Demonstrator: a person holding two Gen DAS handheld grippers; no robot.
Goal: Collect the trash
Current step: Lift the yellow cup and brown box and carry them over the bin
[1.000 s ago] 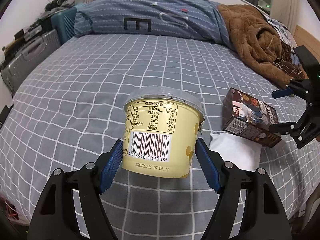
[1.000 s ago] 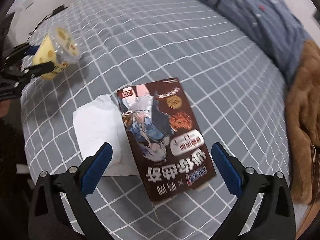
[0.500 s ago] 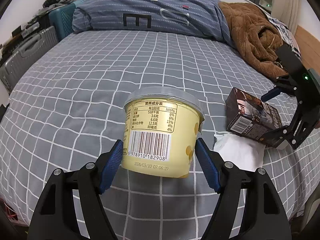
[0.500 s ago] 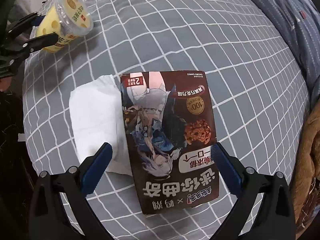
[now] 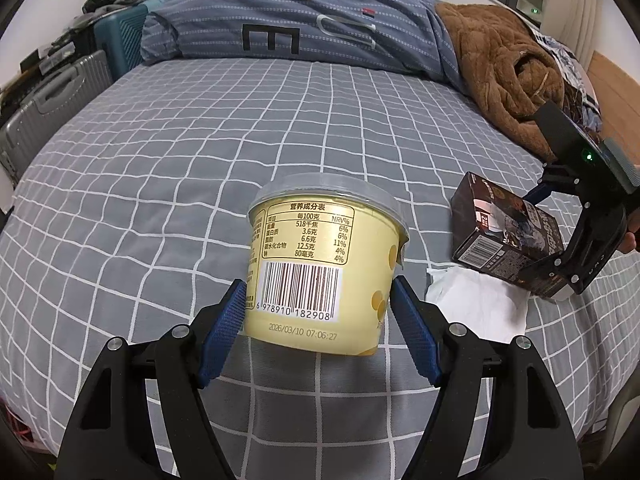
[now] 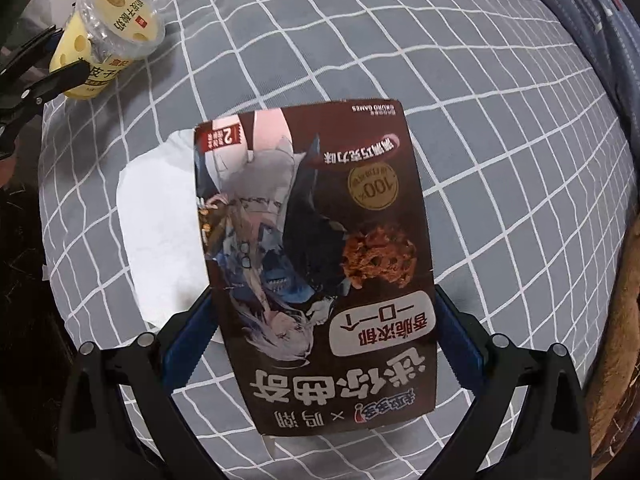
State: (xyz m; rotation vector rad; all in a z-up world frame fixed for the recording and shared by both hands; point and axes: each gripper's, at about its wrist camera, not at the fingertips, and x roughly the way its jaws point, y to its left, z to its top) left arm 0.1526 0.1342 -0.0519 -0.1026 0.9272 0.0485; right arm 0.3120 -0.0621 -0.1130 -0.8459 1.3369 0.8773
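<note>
A pale yellow lidded cup (image 5: 320, 264) with a barcode label is clamped between the blue pads of my left gripper (image 5: 317, 282), which holds it over the near part of the grey checked bed (image 5: 200, 160). From the right wrist, the same cup (image 6: 116, 20) and left gripper (image 6: 66, 54) appear at the top left. A dark brown snack box (image 6: 312, 220) lies partly on a white tissue (image 6: 160, 216). My right gripper (image 6: 324, 298) points down over the box, jaws wide and straddling its lower half. In the left wrist view, the box (image 5: 500, 240), tissue (image 5: 476, 304) and right gripper (image 5: 548, 232) are at the right.
A folded blue quilt (image 5: 304, 20) lies across the far end of the bed, with a brown fleece blanket (image 5: 504, 64) heaped at the far right. Grey and teal suitcases (image 5: 52, 100) stand beside the bed on the left.
The right gripper has come down over the snack box, so the box now sits between its fingers. The left gripper has kept still with the cup.
</note>
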